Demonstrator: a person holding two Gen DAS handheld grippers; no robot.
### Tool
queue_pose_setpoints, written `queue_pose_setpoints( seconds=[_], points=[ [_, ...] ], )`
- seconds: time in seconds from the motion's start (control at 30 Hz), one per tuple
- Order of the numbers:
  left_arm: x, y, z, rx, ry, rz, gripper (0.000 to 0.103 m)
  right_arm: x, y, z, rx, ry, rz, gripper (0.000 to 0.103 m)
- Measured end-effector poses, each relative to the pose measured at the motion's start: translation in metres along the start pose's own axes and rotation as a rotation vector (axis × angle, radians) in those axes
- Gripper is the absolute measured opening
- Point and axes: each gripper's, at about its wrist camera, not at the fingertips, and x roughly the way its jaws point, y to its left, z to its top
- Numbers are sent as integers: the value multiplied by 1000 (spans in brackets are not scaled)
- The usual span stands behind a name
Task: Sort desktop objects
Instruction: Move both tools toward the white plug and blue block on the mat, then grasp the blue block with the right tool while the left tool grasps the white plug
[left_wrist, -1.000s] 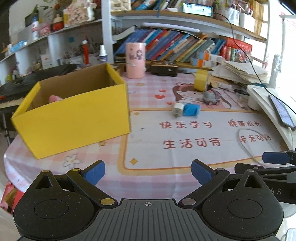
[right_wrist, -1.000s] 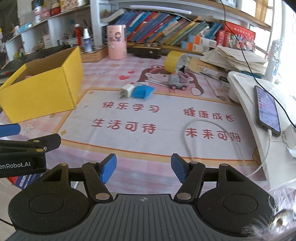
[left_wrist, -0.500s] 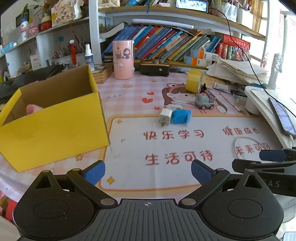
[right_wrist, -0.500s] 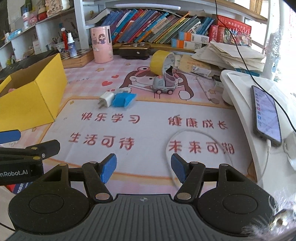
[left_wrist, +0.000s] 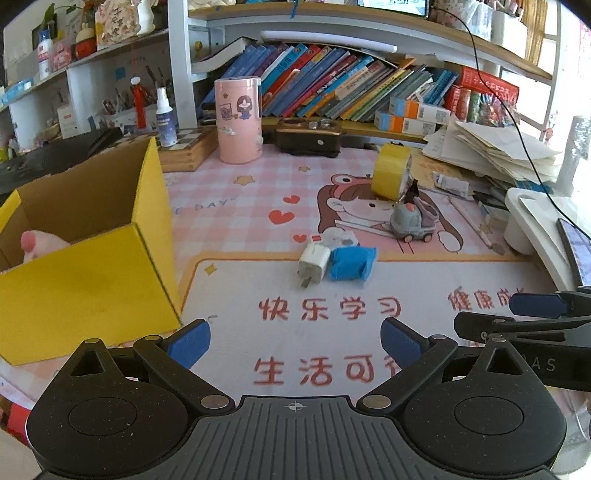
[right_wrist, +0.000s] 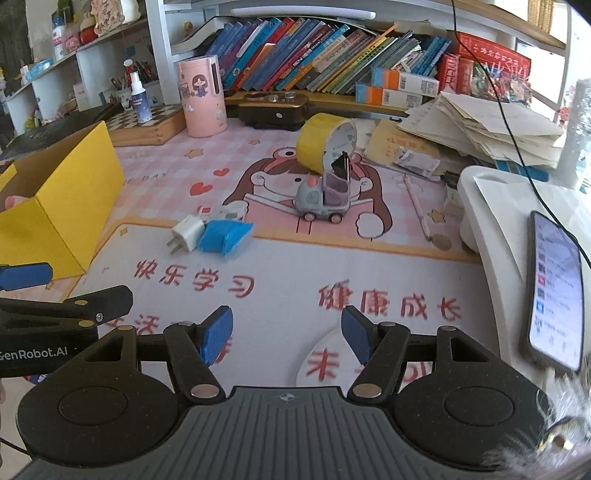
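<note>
Left-wrist view: left gripper fingers spread, empty, above the counter's near edge; box at the left edge; charger touches a blue block mid-counter. Right-wrist view: right gripper fingers spread, empty; toy car beside the tape toward the back edge.

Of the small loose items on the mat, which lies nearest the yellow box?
The white charger plug, prongs toward the camera. It touches the blue block on its box-side; the toy truck sits farther away.

left gripper – jaws apart, empty | right gripper – jaws apart, empty
</note>
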Motion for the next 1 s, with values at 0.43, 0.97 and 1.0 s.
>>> queue_pose_setpoints(
  seconds=[0.43, 0.97, 1.0],
  points=[
    [15, -6, 17, -53, 9, 96, 100, 29, -11, 29, -57, 6, 101, 63],
    [18, 0, 22, -64, 43, 204, 100, 105, 19, 67, -230, 37, 275, 61],
    [19, 0, 22, -63, 46, 207, 100, 111, 22, 68, -242, 46, 275, 61]
  ],
)
